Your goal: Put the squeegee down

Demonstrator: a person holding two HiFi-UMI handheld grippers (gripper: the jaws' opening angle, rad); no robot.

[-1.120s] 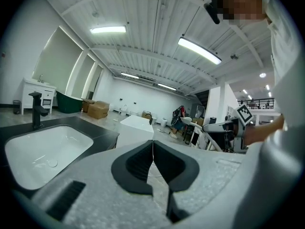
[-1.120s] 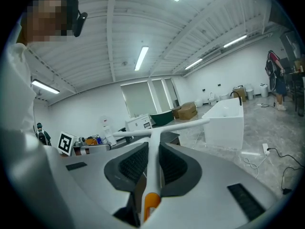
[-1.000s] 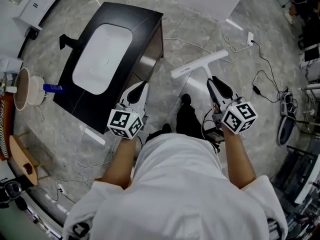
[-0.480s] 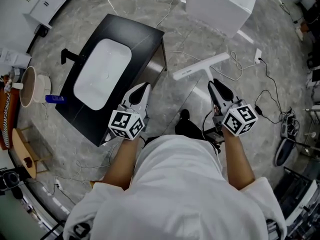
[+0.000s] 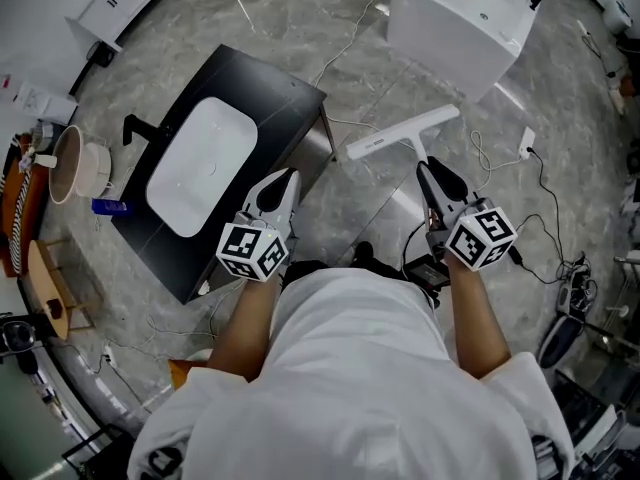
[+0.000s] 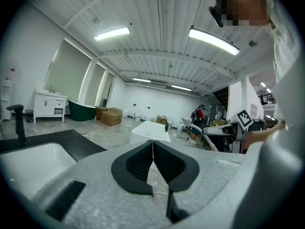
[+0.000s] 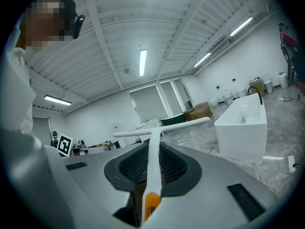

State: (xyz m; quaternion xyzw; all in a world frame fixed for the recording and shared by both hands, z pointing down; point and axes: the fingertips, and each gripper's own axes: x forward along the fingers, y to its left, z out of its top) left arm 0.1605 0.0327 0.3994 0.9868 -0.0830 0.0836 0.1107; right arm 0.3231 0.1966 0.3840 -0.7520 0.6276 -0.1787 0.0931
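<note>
The left gripper (image 5: 283,180) is hovering with its jaws pressed together on nothing, the black washstand (image 5: 282,83) lying at its ten o'clock. The right gripper (image 5: 430,171) is clamping the white squeegee (image 5: 400,131) by its handle, blade sitting at twelve o'clock.

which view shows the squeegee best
The head view: the whole squeegee, blade and handle, held by the right gripper. The right gripper view shows it foreshortened between the jaws; the left gripper view misses it.

Head view looks steeply down; gripper views face forward, sharing the white basin (image 5: 450,58)
</note>
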